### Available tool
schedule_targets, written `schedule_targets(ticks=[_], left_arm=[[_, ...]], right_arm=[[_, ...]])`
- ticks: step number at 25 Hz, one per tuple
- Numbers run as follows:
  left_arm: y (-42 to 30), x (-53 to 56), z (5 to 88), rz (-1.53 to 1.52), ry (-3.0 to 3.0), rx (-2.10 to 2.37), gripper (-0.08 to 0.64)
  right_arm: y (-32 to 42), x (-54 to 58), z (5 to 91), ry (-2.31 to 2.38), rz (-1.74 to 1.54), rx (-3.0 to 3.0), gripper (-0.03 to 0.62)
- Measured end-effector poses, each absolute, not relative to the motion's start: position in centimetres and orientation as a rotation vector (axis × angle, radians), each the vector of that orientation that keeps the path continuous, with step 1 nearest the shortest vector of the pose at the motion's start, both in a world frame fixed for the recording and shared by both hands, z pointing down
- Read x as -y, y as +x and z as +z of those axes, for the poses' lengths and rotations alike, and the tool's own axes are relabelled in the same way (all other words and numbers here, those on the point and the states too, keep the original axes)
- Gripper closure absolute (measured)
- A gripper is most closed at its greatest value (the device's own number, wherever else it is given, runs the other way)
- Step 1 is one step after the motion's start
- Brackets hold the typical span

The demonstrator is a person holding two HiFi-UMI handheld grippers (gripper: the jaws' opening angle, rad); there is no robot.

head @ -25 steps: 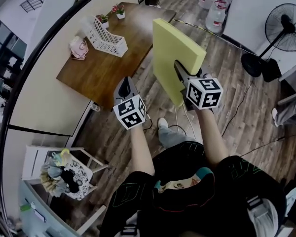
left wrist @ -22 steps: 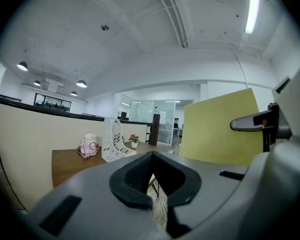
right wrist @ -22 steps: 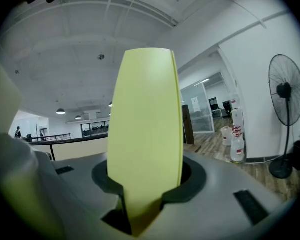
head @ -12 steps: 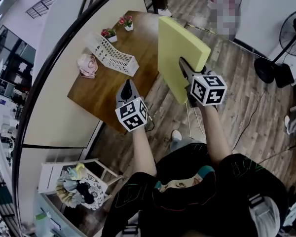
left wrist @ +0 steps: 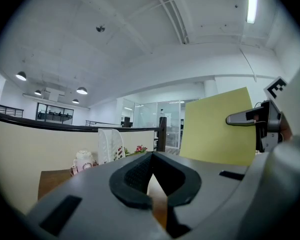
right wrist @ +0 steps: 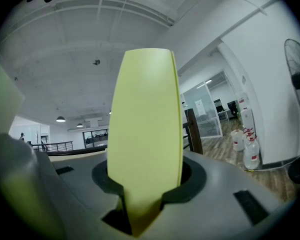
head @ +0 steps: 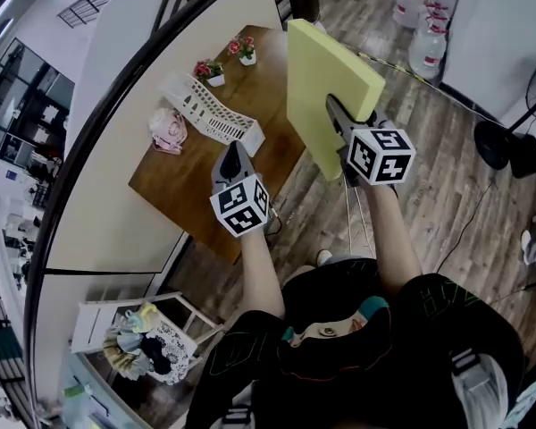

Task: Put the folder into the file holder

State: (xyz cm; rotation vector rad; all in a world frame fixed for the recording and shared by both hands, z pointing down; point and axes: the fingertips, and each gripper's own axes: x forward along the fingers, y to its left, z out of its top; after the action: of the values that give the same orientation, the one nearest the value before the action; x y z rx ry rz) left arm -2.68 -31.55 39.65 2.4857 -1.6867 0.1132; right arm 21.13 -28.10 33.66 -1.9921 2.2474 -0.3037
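Now folder point(head: 326, 83) upright in right claw point(head: 333, 112), near table point(head: 183, 181) edge.

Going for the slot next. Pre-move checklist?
1. Grip on folder: ok. Right gripper is shut on its lower edge.
2. Folder upright: ok. It stands on edge, up out of the jaws.
3. Folder lined up with holder: not ok. The holder sits on the table, well to the folder's left.
4. Holder slots free: ok. No papers are visible in the head view.
5. Left gripper free: ok. It is shut, empty, short of the holder.
6. Pink item clear of holder: cannot tell. It is close beside the holder.
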Motion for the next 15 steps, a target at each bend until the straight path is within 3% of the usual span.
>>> schedule_targets(ticks=[15], left_arm=[[-6.2,36.0,38.5,0.035,2.404,1.806,0.568]], right_arm=[[16.1,33.7,30.4,-1.81,-0.204,-2.397,0.434]])
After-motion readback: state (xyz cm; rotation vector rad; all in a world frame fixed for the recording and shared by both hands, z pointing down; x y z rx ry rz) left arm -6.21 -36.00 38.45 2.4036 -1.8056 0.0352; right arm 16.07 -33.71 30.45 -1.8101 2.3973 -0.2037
